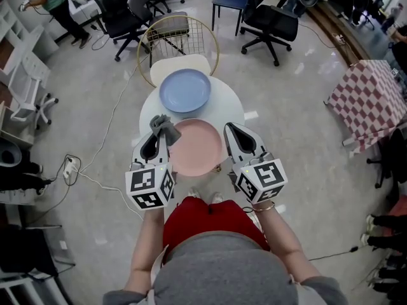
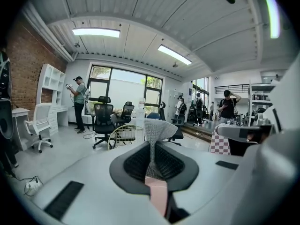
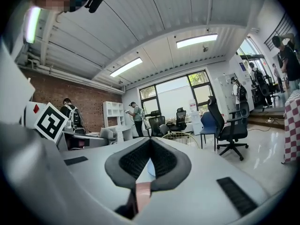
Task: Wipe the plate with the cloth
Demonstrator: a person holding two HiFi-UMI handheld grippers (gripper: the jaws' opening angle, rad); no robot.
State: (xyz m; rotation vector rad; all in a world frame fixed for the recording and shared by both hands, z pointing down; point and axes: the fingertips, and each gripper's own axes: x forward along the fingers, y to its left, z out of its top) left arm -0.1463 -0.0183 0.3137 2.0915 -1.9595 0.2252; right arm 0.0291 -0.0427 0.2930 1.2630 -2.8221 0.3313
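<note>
Holding: the left gripper (image 1: 158, 132) is clamped on the grey cloth (image 1: 164, 126), with a tuft poking up past the jaw tips
Cloth spot: right at the left rim of the pink plate (image 1: 198, 150); whether it touches the plate can't be told
Pink plate: at the near edge of the round white table (image 1: 234, 110)
Right gripper (image 1: 229, 130): jaws pressed together with nothing between them, tips just beside the pink plate's right rim
Blue plate (image 1: 184, 91): at the far edge, just behind the pink one
Gold wire chair (image 1: 181, 40): tucked against the table's far edge
</note>
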